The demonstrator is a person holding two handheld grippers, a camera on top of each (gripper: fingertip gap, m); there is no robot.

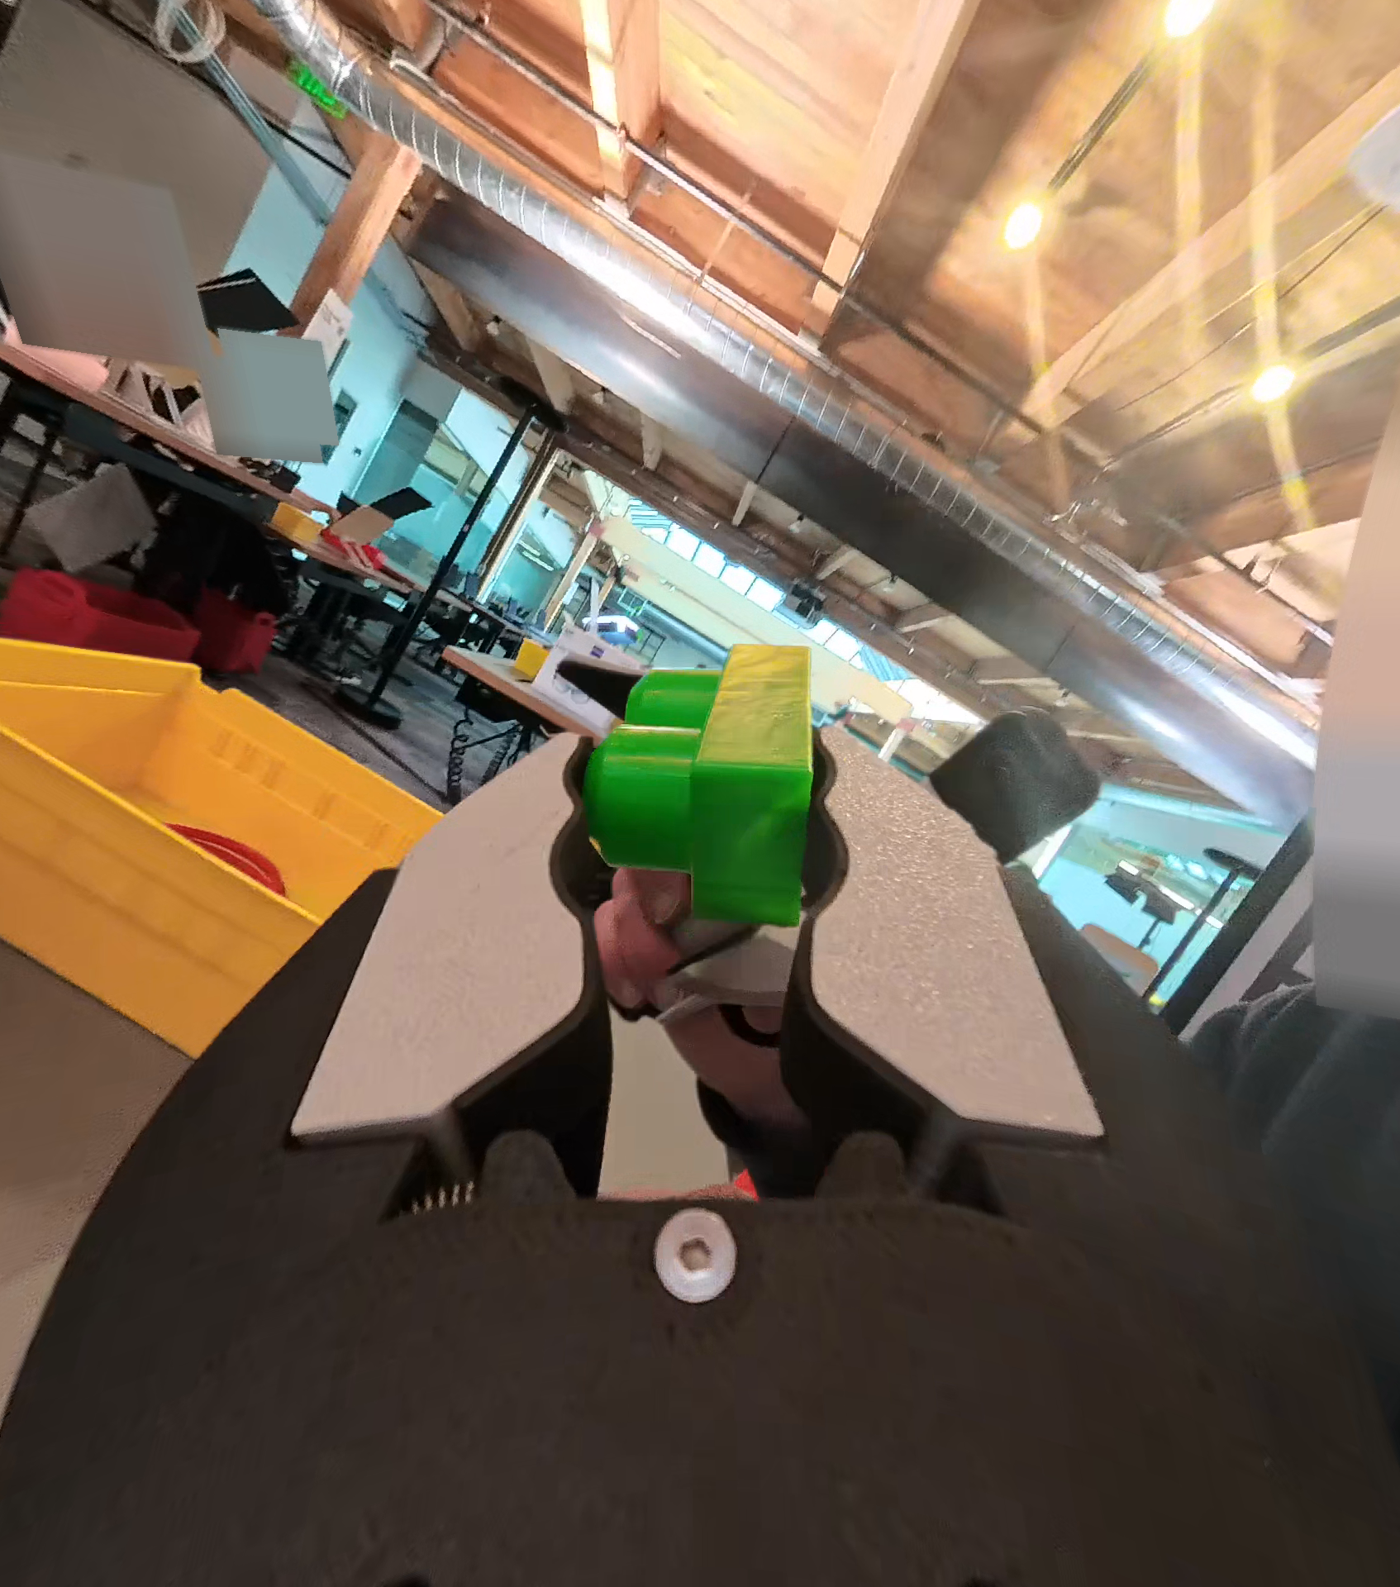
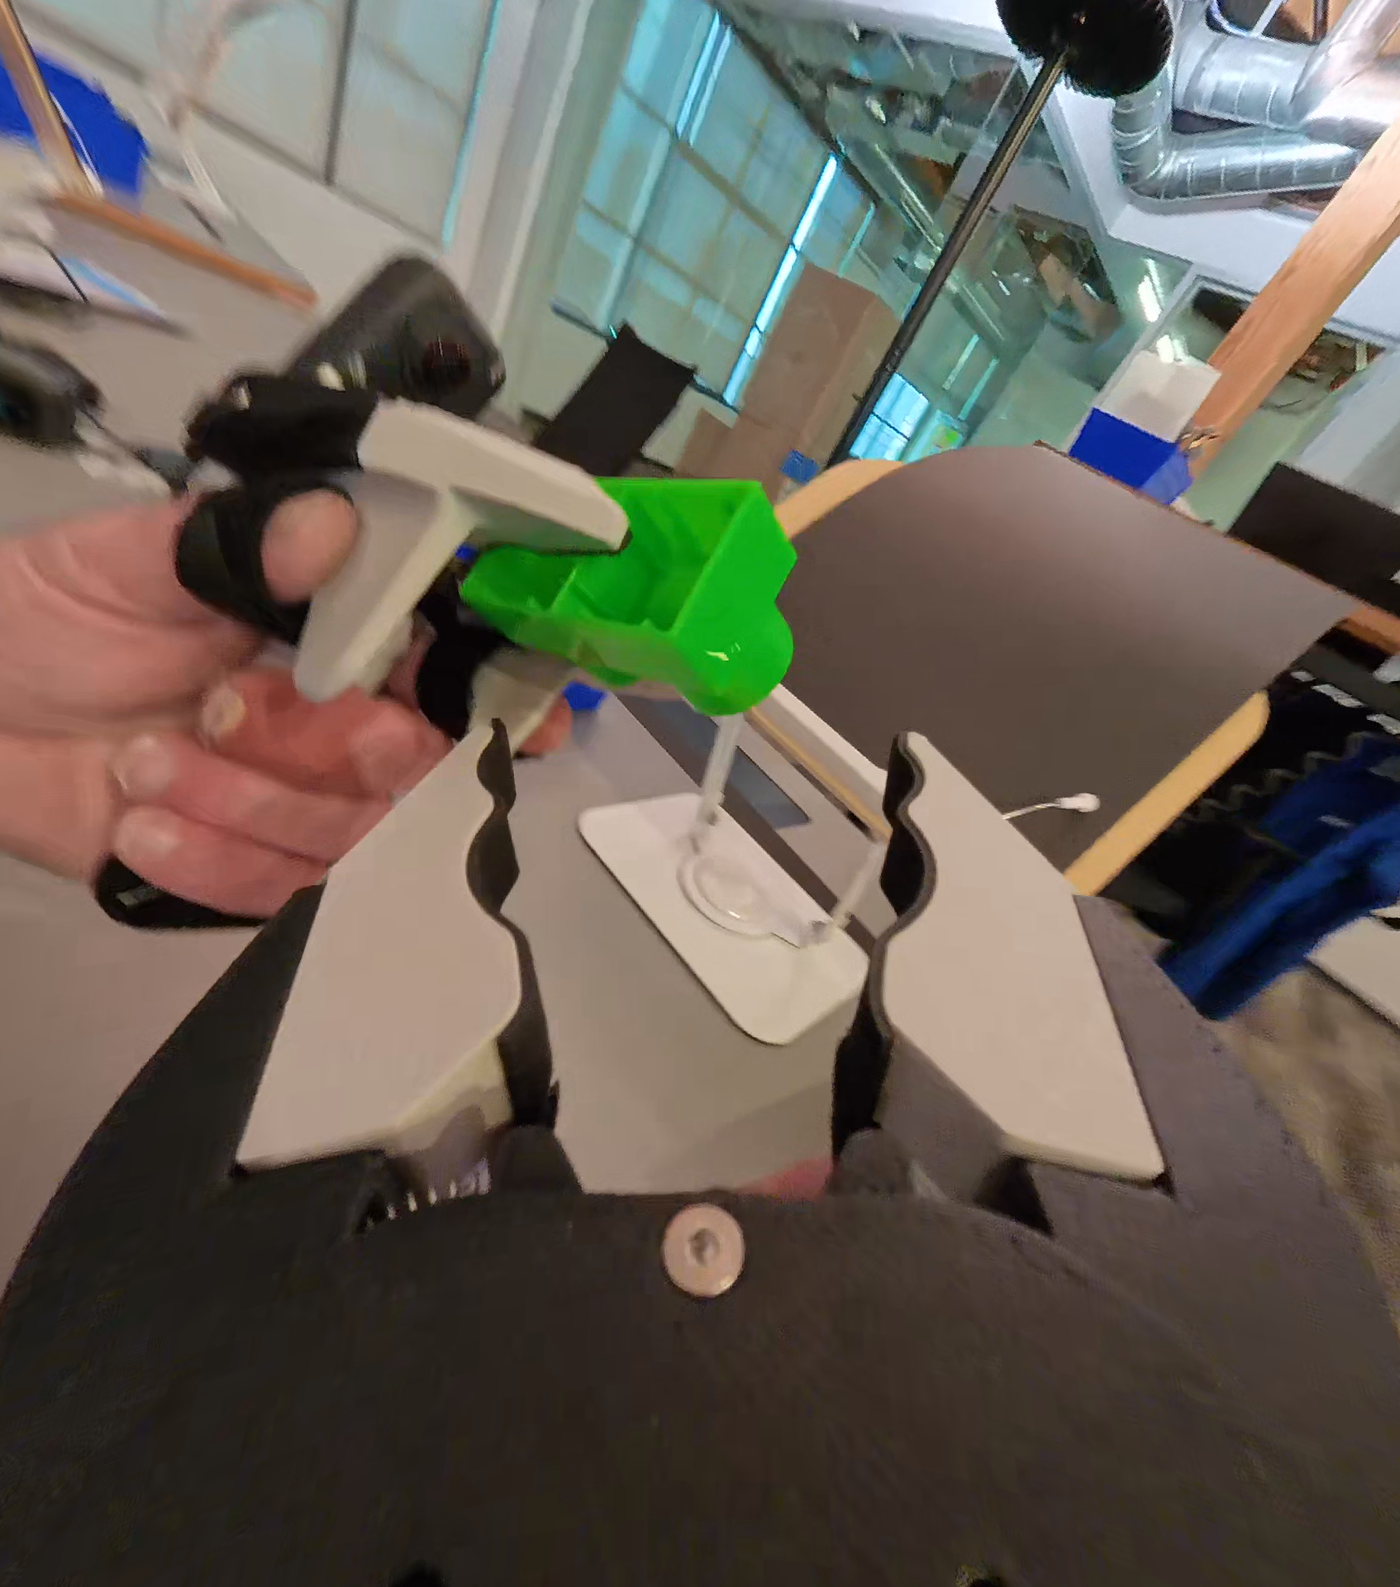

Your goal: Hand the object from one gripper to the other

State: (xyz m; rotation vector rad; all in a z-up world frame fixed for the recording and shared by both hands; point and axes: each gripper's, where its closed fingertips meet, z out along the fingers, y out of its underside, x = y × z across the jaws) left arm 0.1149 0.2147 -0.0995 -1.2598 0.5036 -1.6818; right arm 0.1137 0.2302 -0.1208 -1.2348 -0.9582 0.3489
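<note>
In the yellow bin (image 1: 78,824), a red ring (image 1: 237,854), left gripper (image 1: 696,824) clamping green block (image 1: 705,799)

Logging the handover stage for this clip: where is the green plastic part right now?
The green plastic part is clamped at the fingertips of the left gripper, held in the air just above and ahead of the open right gripper, which has not closed on it.

Block (image 1: 701,794) between the left gripper's (image 1: 696,773) fingers, above and ahead of the right gripper (image 2: 701,756); bin (image 1: 78,816) left of it.
</note>
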